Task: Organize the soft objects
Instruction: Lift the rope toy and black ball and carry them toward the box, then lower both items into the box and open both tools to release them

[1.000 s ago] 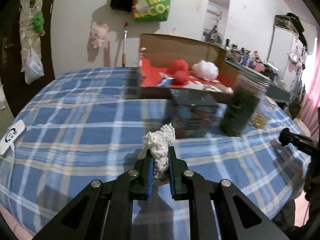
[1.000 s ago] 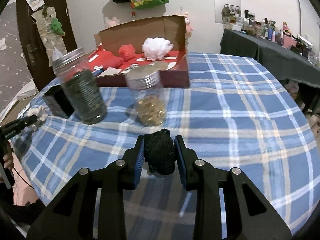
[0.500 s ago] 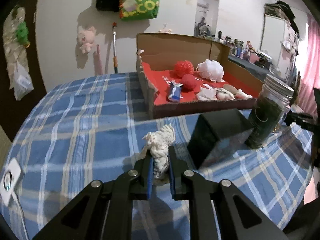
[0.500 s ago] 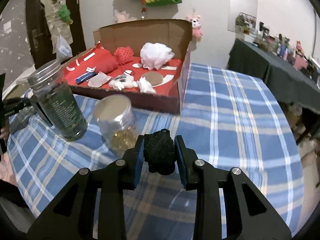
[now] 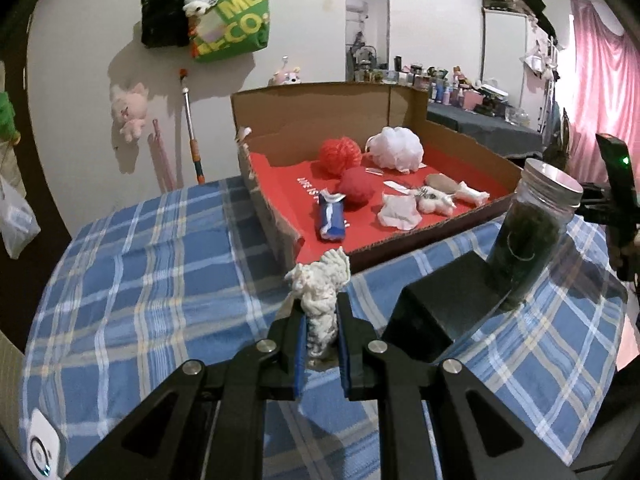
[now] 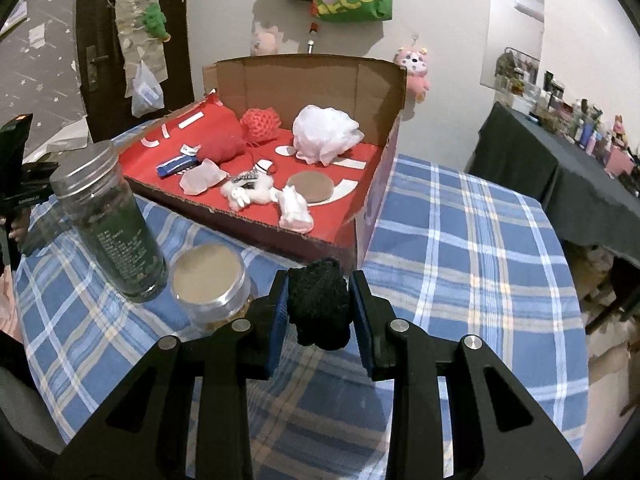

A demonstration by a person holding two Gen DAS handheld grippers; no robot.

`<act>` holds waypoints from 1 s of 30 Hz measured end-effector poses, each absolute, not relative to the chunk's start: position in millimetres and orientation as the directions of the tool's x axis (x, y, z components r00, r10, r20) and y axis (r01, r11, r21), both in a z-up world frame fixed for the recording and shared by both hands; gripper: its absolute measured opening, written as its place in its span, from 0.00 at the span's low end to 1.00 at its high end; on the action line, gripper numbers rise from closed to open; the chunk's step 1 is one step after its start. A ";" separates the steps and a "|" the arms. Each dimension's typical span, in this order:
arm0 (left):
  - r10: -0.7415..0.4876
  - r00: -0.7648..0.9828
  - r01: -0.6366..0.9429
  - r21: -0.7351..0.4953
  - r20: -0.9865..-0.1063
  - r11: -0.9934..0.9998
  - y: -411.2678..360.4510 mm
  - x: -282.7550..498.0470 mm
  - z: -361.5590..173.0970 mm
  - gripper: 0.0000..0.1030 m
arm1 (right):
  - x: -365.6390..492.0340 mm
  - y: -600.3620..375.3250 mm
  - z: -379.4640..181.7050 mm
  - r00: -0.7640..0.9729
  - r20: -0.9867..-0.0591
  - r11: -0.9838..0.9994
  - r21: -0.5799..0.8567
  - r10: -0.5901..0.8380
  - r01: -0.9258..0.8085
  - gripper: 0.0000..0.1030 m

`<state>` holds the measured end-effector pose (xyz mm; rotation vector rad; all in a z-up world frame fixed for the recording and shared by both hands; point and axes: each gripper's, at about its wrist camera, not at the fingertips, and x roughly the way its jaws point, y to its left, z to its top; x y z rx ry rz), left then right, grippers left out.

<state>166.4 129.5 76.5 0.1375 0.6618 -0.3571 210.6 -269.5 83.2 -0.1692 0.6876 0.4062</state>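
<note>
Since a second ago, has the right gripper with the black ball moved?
Yes. The right gripper, shut on the black ball, has come closer to the cardboard box; the short jar now sits beside its fingers.

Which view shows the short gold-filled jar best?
Right wrist: the short jar stands beside the tall dark jar, its lid plainly visible. In the left wrist view the tall dark jar hides it.

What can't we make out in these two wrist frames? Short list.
- Left wrist: lower end of the white fluffy piece, hidden between the left gripper pads.
- Left wrist: right gripper, cut off by the frame edge.
- Right wrist: contents of the short jar, hidden by its lid and the gripper body.
- Right wrist: label text on the tall jar, too small.
- Right wrist: what the black knitted ball actually is.
</note>
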 end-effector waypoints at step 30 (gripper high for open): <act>-0.449 0.585 0.542 -0.086 -0.675 0.836 28.9 258.5 139.6 0.13 | 335.1 -187.4 136.0 0.501 -0.730 0.828 0.160 0.466 -0.537 0.28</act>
